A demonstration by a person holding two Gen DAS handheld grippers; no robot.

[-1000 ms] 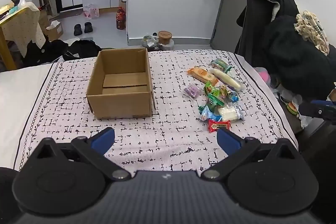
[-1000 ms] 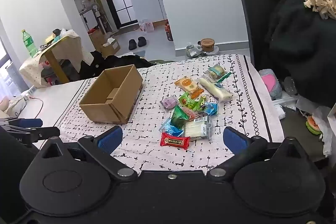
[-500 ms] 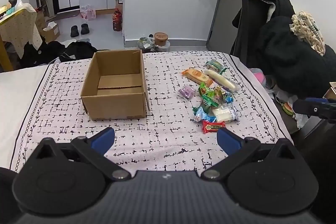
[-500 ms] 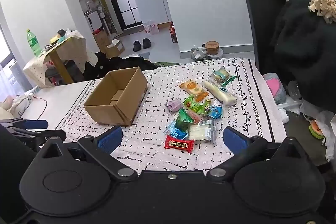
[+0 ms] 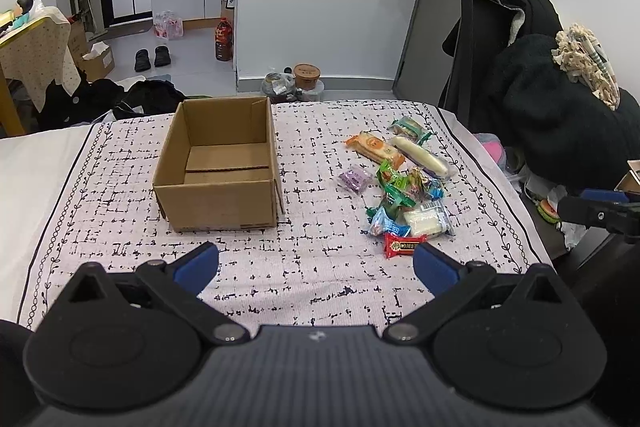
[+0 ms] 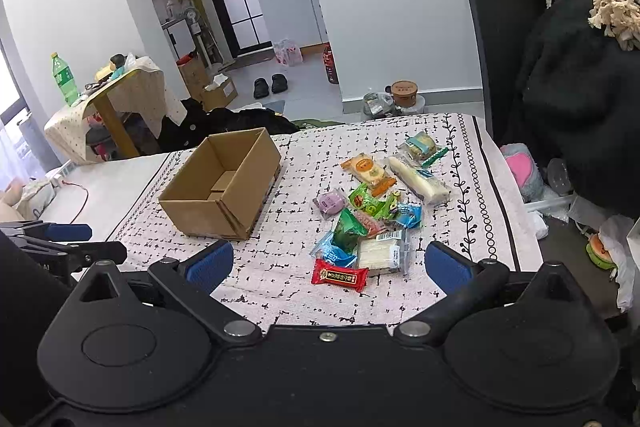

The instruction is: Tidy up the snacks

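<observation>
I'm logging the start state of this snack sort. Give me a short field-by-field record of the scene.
surface: patterned white cloth with black marks
container: open brown cardboard box, nothing visible inside
snacks: loose pile of wrapped snacks on the cloth, beside the box, none in it
nearest snack: red rectangular packet
left gripper: open, holding nothing
right gripper: open, holding nothing, above the red packet

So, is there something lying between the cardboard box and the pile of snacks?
No. Between cardboard box and snacks only bare patterned cloth shows, in both views.
</observation>
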